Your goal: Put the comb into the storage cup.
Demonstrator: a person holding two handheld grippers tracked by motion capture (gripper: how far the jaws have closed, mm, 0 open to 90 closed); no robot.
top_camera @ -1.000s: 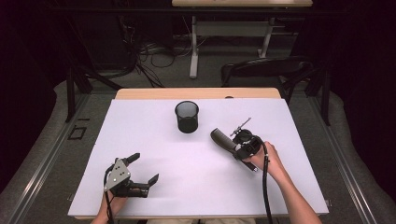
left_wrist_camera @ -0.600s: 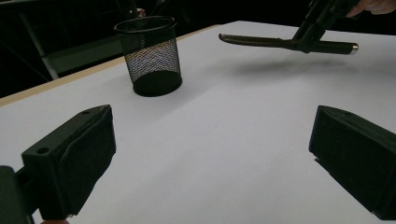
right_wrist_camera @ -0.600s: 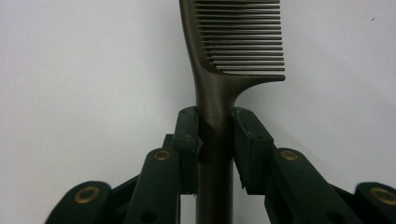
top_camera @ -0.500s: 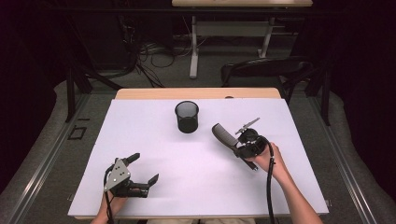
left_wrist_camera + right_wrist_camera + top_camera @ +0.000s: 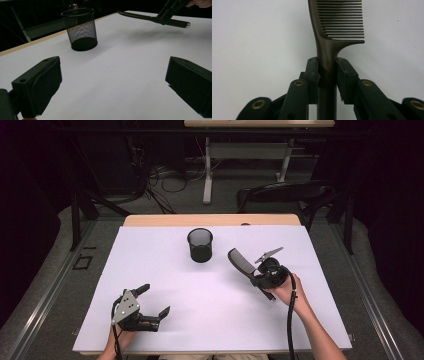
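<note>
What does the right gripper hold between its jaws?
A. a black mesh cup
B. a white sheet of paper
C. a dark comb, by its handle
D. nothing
C: in the right gripper view the right gripper has both pads pressed on the handle of the comb, teeth pointing away.

Black grippers point(image 5: 154, 301) with blocky fingers point(image 5: 40, 87), brass-ringed pivots, grey three-cornered plate, trailing black cables.

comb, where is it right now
The comb is clamped by its handle in the right gripper, right of the mesh cup in the high view.
</note>
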